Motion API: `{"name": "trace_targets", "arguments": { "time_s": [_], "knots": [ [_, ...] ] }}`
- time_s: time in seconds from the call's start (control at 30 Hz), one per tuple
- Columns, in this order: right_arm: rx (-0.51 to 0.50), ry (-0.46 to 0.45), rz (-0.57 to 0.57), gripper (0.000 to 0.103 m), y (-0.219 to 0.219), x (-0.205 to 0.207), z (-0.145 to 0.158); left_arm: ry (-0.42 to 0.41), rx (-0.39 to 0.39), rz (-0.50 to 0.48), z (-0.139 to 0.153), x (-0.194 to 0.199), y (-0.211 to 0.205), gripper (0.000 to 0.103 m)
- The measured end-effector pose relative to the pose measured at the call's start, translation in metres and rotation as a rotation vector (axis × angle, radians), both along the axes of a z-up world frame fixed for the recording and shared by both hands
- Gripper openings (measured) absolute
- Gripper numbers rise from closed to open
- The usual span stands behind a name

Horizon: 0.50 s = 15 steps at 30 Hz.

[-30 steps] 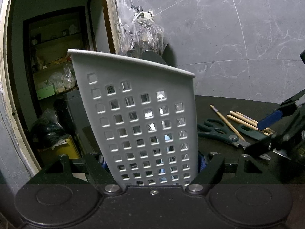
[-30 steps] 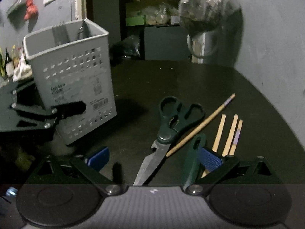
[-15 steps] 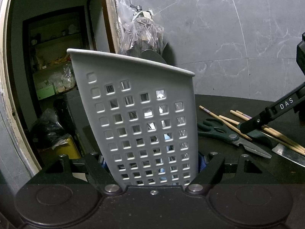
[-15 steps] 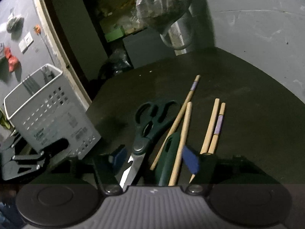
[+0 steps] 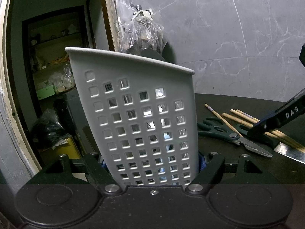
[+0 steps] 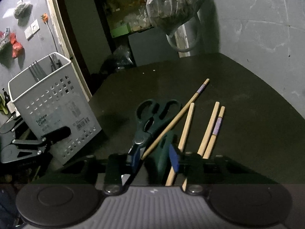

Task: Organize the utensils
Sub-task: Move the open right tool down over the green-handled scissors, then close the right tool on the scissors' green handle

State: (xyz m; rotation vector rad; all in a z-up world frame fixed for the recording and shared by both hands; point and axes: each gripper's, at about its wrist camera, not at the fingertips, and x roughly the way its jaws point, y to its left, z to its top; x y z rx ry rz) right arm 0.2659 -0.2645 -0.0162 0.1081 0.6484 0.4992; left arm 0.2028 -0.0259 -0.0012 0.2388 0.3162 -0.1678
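Observation:
My left gripper (image 5: 150, 162) is shut on the grey perforated utensil basket (image 5: 141, 118), holding it by its lower part; the basket (image 6: 55, 103) stands on the table at the left with forks in it. My right gripper (image 6: 155, 157) is low over the table with its blue pads either side of the green knife handle (image 6: 162, 150) and a chopstick (image 6: 177, 118). The jaws are narrowed around them; I cannot tell if they grip. Green-handled scissors (image 6: 150, 118) lie just left. The knife blade (image 5: 289, 150) shows in the left wrist view.
Several wooden chopsticks (image 6: 209, 127) lie on the dark table (image 6: 247, 99) right of the scissors. A plastic bag (image 6: 171, 3) hangs by the wall at the back. An open doorway with shelves (image 5: 51, 72) lies behind the basket.
My right gripper has moved right and down from the scissors onto the knife handle, and its jaws have narrowed. The left gripper and basket have not moved.

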Motion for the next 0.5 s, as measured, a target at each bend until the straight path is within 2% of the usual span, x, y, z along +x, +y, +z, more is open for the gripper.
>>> {"name": "trace_targets", "arguments": {
  "time_s": [0.3, 0.37, 0.5],
  "knots": [
    [-0.089, -0.016, 0.004, 0.033, 0.009, 0.004, 0.000, 0.001, 0.001, 0.000, 0.000, 0.000, -0.001, 0.080],
    [-0.140, -0.032, -0.002, 0.024, 0.014, 0.002, 0.000, 0.001, 0.001, 0.000, 0.000, 0.000, 0.000, 0.080],
    [-0.214, -0.048, 0.003, 0.020, 0.023, -0.001, 0.003, 0.001, 0.001, 0.000, 0.000, 0.000, 0.000, 0.080]
  ]
}}
